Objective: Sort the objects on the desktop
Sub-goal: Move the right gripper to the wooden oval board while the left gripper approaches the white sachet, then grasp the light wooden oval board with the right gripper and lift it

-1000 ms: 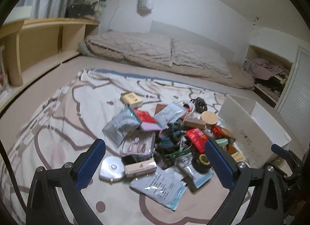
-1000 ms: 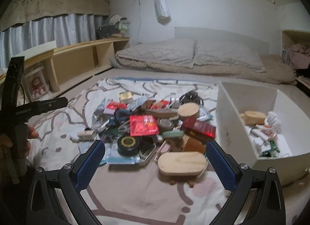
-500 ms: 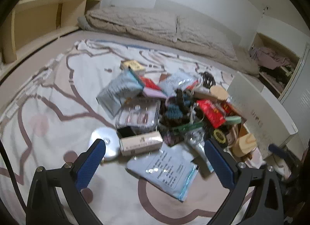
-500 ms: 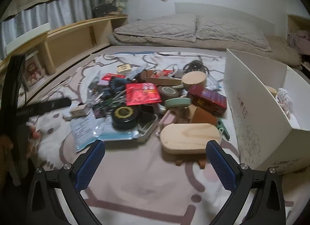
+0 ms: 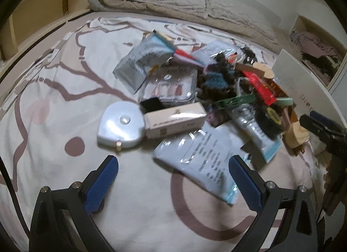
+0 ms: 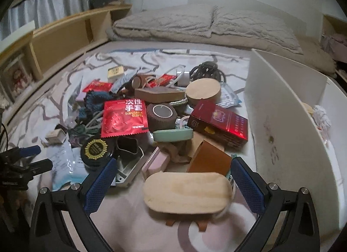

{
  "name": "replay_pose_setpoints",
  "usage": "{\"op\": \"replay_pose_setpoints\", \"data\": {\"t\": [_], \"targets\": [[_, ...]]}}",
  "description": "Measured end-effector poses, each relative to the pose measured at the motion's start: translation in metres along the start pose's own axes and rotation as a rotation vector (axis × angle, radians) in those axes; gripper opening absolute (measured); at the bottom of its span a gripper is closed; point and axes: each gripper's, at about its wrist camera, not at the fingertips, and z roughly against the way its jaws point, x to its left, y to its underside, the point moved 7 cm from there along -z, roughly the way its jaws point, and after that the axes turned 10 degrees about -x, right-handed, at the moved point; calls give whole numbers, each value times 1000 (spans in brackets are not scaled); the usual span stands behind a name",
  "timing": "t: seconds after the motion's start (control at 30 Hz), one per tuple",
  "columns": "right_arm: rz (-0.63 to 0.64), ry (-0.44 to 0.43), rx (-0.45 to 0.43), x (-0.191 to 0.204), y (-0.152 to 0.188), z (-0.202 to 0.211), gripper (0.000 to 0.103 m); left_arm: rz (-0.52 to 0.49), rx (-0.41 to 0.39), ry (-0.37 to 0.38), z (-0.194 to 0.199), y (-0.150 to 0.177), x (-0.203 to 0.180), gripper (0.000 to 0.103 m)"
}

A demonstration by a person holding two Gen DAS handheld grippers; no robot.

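Left gripper [image 5: 173,171]: fingers [image 5: 102,181] spread wide, holding nothing and touching nothing. They hang over the patterned blanket [image 5: 54,91] on the bed. Just ahead of the left finger lies a white tape measure [image 5: 121,126]. A pale box [image 5: 174,119] sits against the tape's right side, ahead of the gap between the fingers. A printed pouch [image 5: 203,161] lies flat just ahead of the right finger; its near corner runs beside that fingertip. Farther ahead sits a clear case [image 5: 171,86] with a silver packet [image 5: 145,58] beyond it.

Right gripper [image 6: 172,175]: fingers [image 6: 247,182] spread wide, with nothing gripped. An oval wooden lid [image 6: 187,193] lies between the two fingertips, its ends near both pads; contact cannot be confirmed. Beyond it is a brown leather piece [image 6: 209,161] and a pink box [image 6: 155,162]. A black round tin [image 6: 96,151] and a metal tray [image 6: 128,165] lie just ahead of the left finger. Farther ahead: red glove packet [image 6: 124,117], tape roll [image 6: 161,114], green lid [image 6: 173,135], dark red box [image 6: 219,123], round wooden box [image 6: 203,91]. A white bin [image 6: 288,117] stands to the right of the right finger, its near wall close beside it. The left gripper shows at the far left edge of this view.
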Motion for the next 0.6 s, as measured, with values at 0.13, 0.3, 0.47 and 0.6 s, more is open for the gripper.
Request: {"op": "replay_pose_setpoints", "data": {"t": [0.13,0.3,0.47,0.6], "targets": [[26,-34,45,-2,4,-11,103,-36,9,-21,-2,6,-1,102],[81,-52,72,0,10,-17,101,-87,13,-42,-4,11,-4,102],[60,-60,83,-6,15,-18,84,-53,19,-25,-6,11,1,102],[55,-66,87,-6,21,-16,83,-49,19,-23,-6,12,0,103]]}}
